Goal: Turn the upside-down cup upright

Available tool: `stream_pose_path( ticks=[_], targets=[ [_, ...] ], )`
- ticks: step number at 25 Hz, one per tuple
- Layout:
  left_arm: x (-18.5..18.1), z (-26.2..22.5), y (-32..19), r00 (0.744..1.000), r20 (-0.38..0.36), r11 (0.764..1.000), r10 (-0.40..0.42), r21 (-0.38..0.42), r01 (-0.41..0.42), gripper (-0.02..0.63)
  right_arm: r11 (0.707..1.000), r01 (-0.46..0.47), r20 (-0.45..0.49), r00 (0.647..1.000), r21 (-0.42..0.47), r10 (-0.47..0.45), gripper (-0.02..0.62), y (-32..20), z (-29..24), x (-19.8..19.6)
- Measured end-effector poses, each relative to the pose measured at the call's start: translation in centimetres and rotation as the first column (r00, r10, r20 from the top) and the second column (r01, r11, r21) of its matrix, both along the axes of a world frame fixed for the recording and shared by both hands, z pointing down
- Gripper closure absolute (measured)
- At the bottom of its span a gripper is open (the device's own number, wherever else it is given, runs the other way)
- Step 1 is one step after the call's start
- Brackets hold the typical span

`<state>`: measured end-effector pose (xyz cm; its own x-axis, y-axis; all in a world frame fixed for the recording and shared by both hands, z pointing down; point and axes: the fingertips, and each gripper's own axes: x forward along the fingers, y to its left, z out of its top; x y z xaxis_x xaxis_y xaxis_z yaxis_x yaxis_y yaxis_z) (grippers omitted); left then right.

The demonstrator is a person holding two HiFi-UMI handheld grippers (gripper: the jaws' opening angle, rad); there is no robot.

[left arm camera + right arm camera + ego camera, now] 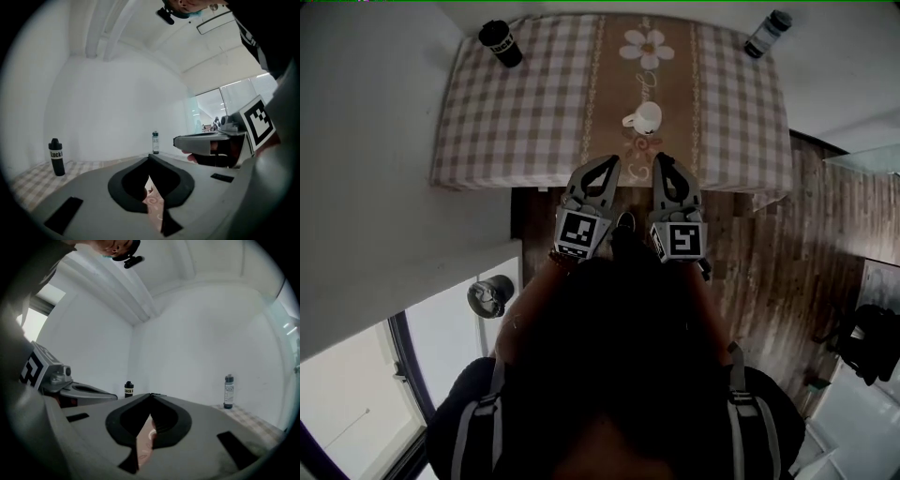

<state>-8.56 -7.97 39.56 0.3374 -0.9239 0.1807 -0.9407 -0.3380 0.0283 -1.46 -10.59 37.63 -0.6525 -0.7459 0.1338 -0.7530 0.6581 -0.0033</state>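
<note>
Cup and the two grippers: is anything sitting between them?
No. In the head view, only bare tablecloth lies between the cup and the left gripper and right gripper.

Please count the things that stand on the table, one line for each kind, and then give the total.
Bottles: 2 (black bottle, grey bottle)
Cups: 1 (white cup)
Total: 3

Checked tablecloth (pixel 516 112) is looking like soft, matt woven cloth; the white cup (pixel 647 117) is gleaming smooth and glossy. Left gripper (pixel 607 161) and right gripper (pixel 662 157) are showing matt grey plastic, and the floor (pixel 769 234) is showing grained wood.
</note>
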Motion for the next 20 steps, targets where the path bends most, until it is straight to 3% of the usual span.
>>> stream_pose_path(
  ticks=[2,4,12,18,20],
  targets=[
    [1.1,1.6,5.8,0.999,0.053,0.999,-0.006,0.045,0.004,0.606,0.998,-0.005,0.052,0.999,0.061,0.002,0.589,5.6,1.1,1.7],
    [1.9,3.0,8.5,0.997,0.073,0.999,-0.017,0.047,0.013,0.606,0.998,0.000,0.064,0.998,0.069,-0.005,0.589,8.3,2.0,2.8],
    [0.6,9.1,3.6,0.993,0.117,0.996,0.015,-0.085,-0.005,0.606,0.999,-0.022,0.053,0.998,-0.031,0.023,0.589,5.2,4.9,3.1],
    [0.8,13.3,0.7,0.989,0.120,0.985,0.092,-0.158,-0.072,0.605,0.997,-0.077,0.013,0.997,-0.016,0.077,0.589,2.1,6.9,3.2],
    [0.7,14.5,0.3,0.988,0.117,0.978,0.101,-0.195,-0.076,0.521,0.995,-0.099,0.024,0.995,-0.029,0.099,0.589,2.0,6.8,3.3]
  ],
)
